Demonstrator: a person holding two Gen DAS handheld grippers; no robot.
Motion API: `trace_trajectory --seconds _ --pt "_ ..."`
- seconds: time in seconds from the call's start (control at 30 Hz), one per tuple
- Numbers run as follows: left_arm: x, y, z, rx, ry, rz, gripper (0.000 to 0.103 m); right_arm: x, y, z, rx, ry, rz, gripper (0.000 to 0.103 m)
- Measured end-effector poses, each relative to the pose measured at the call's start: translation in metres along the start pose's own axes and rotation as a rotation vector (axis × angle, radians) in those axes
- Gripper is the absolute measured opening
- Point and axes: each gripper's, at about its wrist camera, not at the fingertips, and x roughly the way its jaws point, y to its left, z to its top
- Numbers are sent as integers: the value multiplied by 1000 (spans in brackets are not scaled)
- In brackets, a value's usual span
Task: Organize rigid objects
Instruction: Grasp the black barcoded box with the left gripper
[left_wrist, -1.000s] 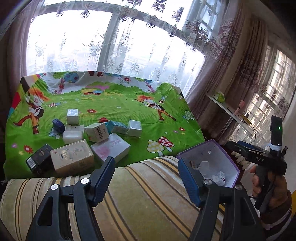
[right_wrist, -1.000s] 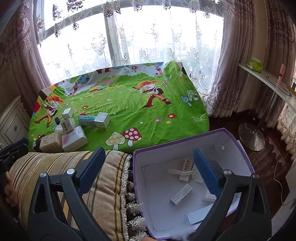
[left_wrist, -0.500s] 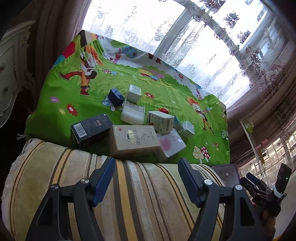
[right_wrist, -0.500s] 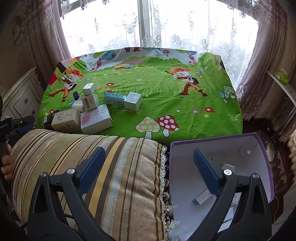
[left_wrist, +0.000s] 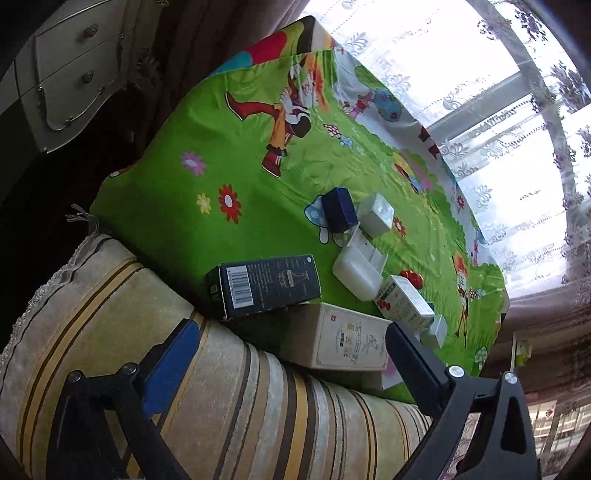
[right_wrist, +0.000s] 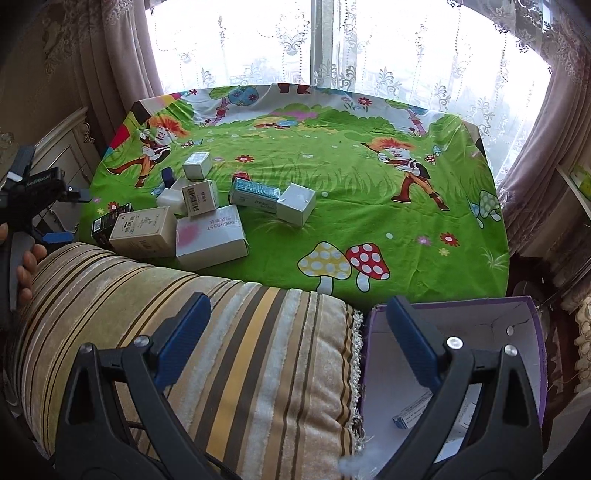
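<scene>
Several cartons lie bunched on the green cartoon cloth (right_wrist: 369, 229): a dark barcode box (left_wrist: 266, 286), a beige box (left_wrist: 343, 343), a white-and-pink box (right_wrist: 210, 236), a teal box (right_wrist: 255, 192) and small white ones. My left gripper (left_wrist: 291, 332) hangs over the striped cushion (left_wrist: 147, 350) just short of the dark and beige boxes. Its jaws are opening with nothing between them. My right gripper (right_wrist: 298, 302) stands open and empty above the cushion's right end, beside the purple box (right_wrist: 517, 332), which holds small cartons (right_wrist: 412, 410).
A white dresser (left_wrist: 74, 74) stands left of the table by dark curtains. Lace curtains (right_wrist: 369, 48) cover the window behind the table. A hand holds the left gripper (right_wrist: 37, 192) at the left edge of the right wrist view.
The left gripper has rolled and swung left toward the boxes at the table's near left, and its jaws have widened. The right gripper has shifted left, so the purple box sits further right.
</scene>
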Motion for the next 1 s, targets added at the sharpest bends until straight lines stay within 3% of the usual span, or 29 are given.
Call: trace_trajectory --seconds 0.2,0.47,0.87,0.93,1.0 --pt "27 -5 23 -91 34 108 102 12 10 15 -20 3 25 97" --pt "54 -13 25 -86 64 215 102 44 25 39 -26 50 77 97" --pt "85 -15 23 -37 88 298 102 83 64 71 -87 86 146 97" --pt "87 -15 22 -12 87 290 93 90 69 74 -96 96 146 97" --pt "89 -16 23 0 83 273 93 98 76 79 -105 105 147 97"
